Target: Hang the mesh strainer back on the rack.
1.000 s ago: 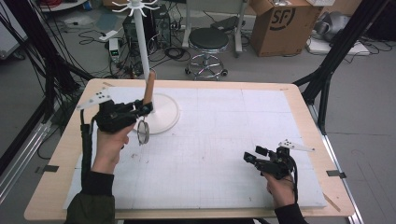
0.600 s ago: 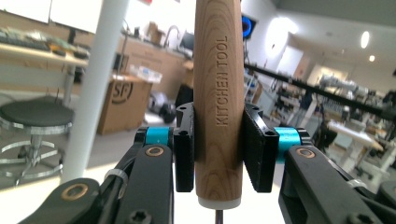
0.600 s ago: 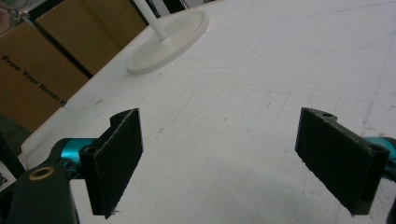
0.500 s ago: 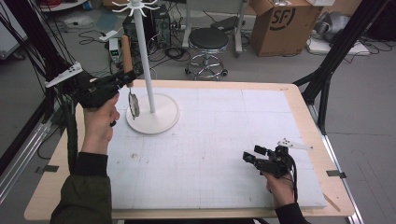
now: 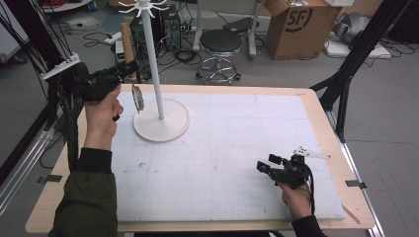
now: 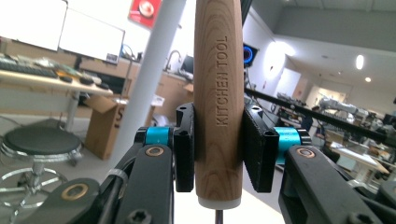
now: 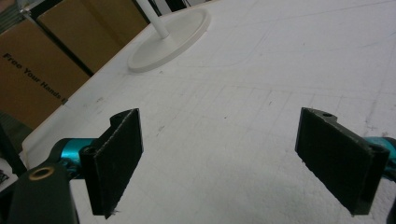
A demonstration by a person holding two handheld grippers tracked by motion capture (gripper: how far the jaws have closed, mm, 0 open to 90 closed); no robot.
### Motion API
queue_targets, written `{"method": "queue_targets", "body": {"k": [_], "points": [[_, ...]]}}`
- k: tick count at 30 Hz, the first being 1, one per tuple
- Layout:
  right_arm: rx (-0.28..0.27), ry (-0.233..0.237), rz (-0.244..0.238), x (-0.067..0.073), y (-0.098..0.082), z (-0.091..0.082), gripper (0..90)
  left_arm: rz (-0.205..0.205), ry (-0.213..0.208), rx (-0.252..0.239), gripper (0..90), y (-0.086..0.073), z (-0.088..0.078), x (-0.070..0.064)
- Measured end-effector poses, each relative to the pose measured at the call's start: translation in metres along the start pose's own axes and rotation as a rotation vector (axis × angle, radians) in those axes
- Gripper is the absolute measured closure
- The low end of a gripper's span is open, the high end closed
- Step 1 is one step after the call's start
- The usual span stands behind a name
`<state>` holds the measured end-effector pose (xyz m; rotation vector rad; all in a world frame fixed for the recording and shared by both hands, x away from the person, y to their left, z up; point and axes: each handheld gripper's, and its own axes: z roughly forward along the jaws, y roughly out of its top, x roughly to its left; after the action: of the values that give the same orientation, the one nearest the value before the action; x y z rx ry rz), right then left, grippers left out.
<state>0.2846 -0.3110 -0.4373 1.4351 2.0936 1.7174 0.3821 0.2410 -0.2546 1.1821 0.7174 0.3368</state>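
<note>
Since the tool [image 6: 218, 100] has to end up hanging on the rack [image 5: 153, 64], by my guess, the L gripper [image 5: 111, 79] grips it by the wood handle, pads pressed on both sides w/ the "KITCHEN TOOL" lettering facing the cam. Held near upright, handle up, metal head [image 5: 138, 97] dangling below — that keeps the top end free for a hook. Tool sits in the air over the table's [image 5: 316, 106] far left corner, just beside the rack's pole, head near the round base [image 5: 170, 129] but off it. Can't tell what the head is exactly: a small flat disc, prob a strainer or similar. Hooks [image 5: 144, 6] are high up at the pole's top, well above the handle, so a lift is needed imo

R gripper [image 5: 269, 165] lies low on the white mat [image 5: 237, 148] near the front right, jaws wide apart, nothing between them — parked, out of the L's way. In its own view the jaws face the rack base across bare mat, so it's free to steady the base if the rack tips
</note>
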Motion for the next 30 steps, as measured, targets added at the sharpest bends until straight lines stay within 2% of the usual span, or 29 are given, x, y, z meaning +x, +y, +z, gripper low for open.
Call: {"method": "queue_targets", "body": {"k": [2, 7, 12, 15, 21, 23, 30], "points": [[0.002, -0.001, -0.003, 0.000, 0.000, 0.000, 14.1, -0.002, 0.002, -0.026, 68.4, 0.004, -0.001, 0.002], [-0.005, 0.001, 0.003, 0.002, -0.001, -0.004, 14.2, -0.008, 0.013, -0.016, 68.4, 0.011, 0.003, 0.006], [-0.006, -0.002, -0.004, 0.003, -0.001, -0.005, 14.2, -0.017, 0.016, -0.036, 68.4, 0.016, 0.007, 0.006], [-0.008, -0.002, -0.011, 0.003, -0.002, -0.006, 14.5, -0.015, 0.031, -0.021, 68.4, 0.018, 0.009, 0.010], [-0.022, -0.007, -0.001, 0.001, -0.003, -0.009, 14.6, -0.013, 0.016, -0.021, 68.4, 0.029, 0.017, 0.012], [-0.024, -0.011, -0.002, 0.001, -0.003, -0.009, 14.5, -0.009, 0.025, 0.005, 68.4, 0.032, 0.020, 0.013], [-0.030, -0.012, 0.003, 0.001, -0.003, -0.012, 14.5, -0.009, 0.030, 0.020, 68.3, 0.032, 0.026, 0.014]]}}
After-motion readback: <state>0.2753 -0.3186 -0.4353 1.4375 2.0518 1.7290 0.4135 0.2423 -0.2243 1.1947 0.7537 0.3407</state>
